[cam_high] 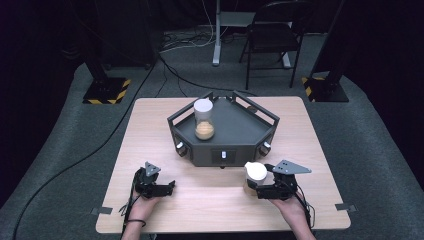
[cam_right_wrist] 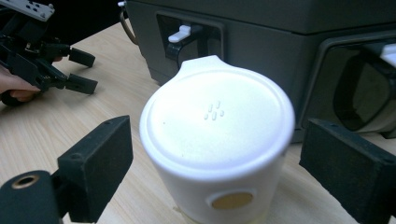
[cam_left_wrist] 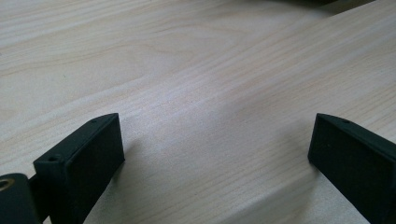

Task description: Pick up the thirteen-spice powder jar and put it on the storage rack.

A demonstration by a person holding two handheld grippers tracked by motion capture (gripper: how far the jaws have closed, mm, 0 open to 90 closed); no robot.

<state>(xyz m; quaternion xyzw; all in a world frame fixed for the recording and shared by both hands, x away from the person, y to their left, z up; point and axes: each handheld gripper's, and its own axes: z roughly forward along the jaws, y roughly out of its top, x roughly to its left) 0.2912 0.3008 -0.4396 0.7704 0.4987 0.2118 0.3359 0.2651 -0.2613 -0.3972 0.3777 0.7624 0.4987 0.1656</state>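
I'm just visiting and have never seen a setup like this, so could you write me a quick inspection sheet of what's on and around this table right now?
Surface: pale wood-grain table, bare at the left.
Job's things: dark grey angular tray-topped box at table centre; clear white-lidded jar with tan contents standing on it; second white-lidded container on the table before the box.
Clutter: grey tape tabs at the near corners.
Grippers: left gripper open over bare wood; right gripper open, jaws either side of the white-lidded container, not touching.
Cables: black cable across the carpet at left; more under the far stand.
Surroundings: grey carpet, black folding chair, hazard-striped stand bases.
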